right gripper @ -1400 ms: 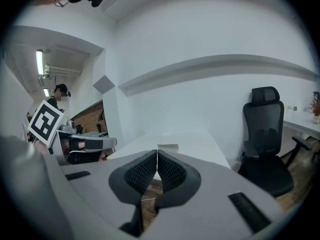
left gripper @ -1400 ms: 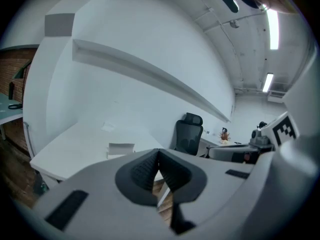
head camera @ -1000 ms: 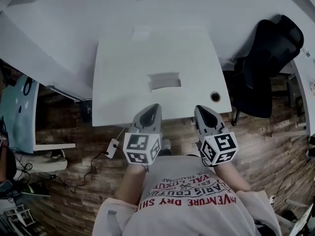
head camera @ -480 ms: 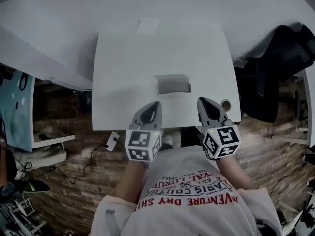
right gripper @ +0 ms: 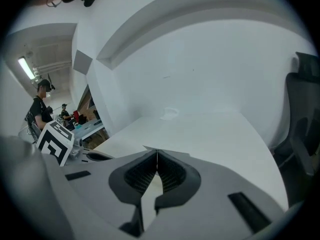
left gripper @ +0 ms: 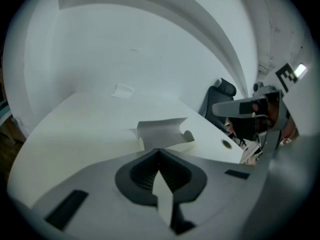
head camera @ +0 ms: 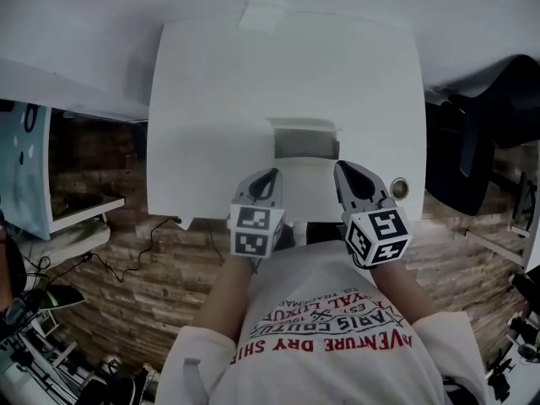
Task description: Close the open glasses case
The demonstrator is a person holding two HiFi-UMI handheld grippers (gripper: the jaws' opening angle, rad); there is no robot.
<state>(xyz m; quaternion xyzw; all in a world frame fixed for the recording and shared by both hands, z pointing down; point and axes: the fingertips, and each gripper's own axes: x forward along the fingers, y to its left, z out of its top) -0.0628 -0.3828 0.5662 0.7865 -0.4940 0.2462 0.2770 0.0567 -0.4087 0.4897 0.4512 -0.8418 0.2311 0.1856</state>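
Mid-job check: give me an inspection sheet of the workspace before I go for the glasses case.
Surface: white table, with a round cable hole near its front right corner.
Job's things: glasses case open, lid raised, near the table's front edge, untouched.
Clutter: one small pale flat item at the far edge; cannot tell what it is.
Grippers: left hand-held gripper and right hand-held gripper both shut and empty, over the front edge just short of the case.
Cables: a cable on the floor left of the table; nothing seen on the table.
Surroundings: wood-plank floor, black office chair at right, people far off in the right gripper view.
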